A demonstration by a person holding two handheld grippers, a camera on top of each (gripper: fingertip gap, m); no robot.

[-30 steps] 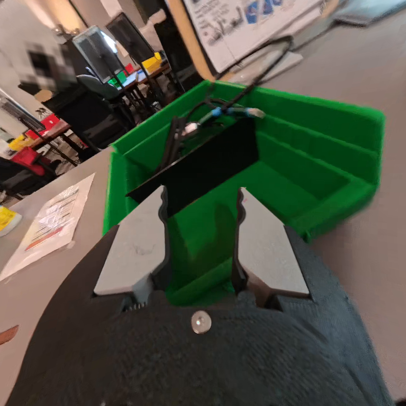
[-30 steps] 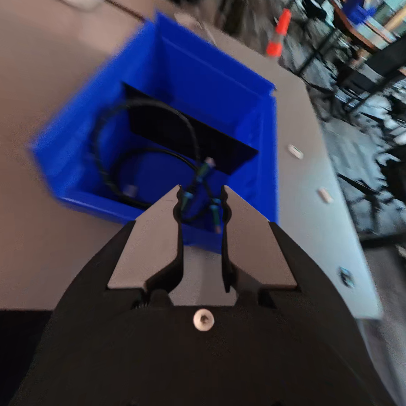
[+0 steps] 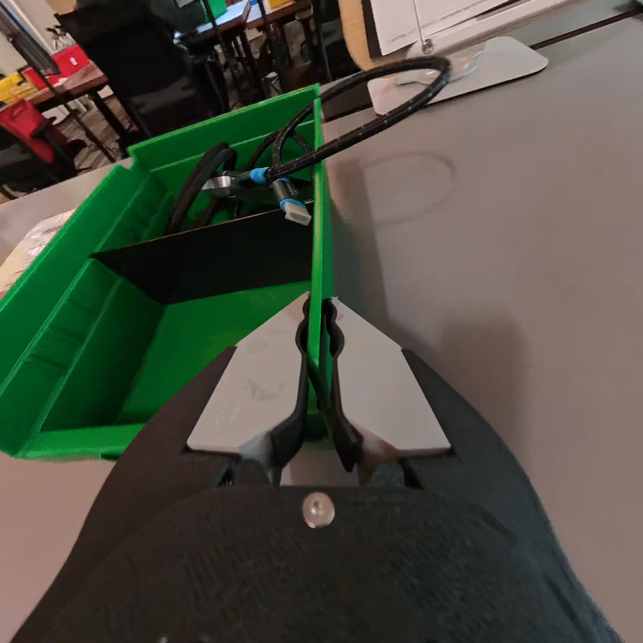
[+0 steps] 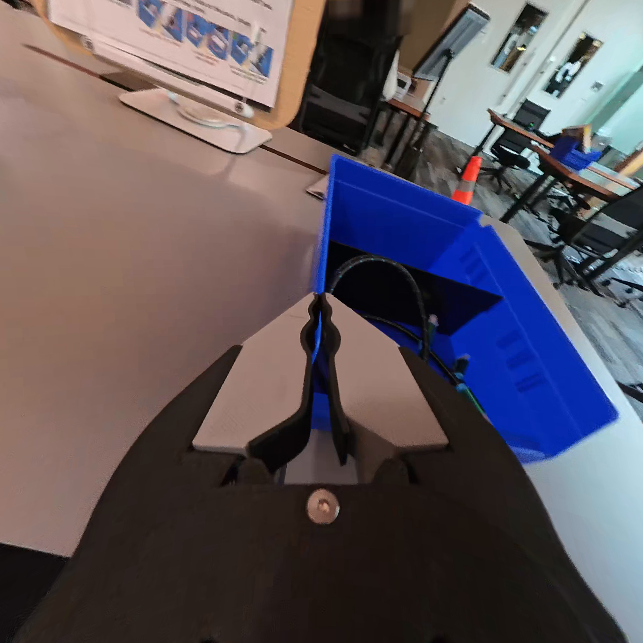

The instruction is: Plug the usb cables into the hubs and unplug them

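Note:
My left gripper [image 3: 319,298] is shut on the right side wall of a green bin [image 3: 87,341] on the grey table. A black divider [image 3: 215,257] splits the bin. Behind it lie black cables [image 3: 195,188] with blue-collared plugs [image 3: 290,205]; one braided cable [image 3: 400,101] loops out over the wall onto the table. My right gripper [image 4: 319,295] is shut on the left wall of a blue bin [image 4: 515,365]. That bin also has a black divider [image 4: 452,306] and holds a thin black cable [image 4: 393,275] with small plugs.
A grey table [image 3: 487,243] carries both bins. A monitor stand base [image 4: 195,114] and a board with printed sheets [image 4: 167,31] stand at the back. Paper sheets [image 3: 31,236] lie left of the green bin. The table edge [image 4: 563,313] runs just right of the blue bin; desks, chairs and an orange cone [image 4: 468,181] lie beyond. Tip to tip, the grippers are about 50 cm apart.
Both grippers were open a second ago. The left has moved to the green bin's right wall and shut on it. The right has moved to the blue bin's left wall and shut on it.

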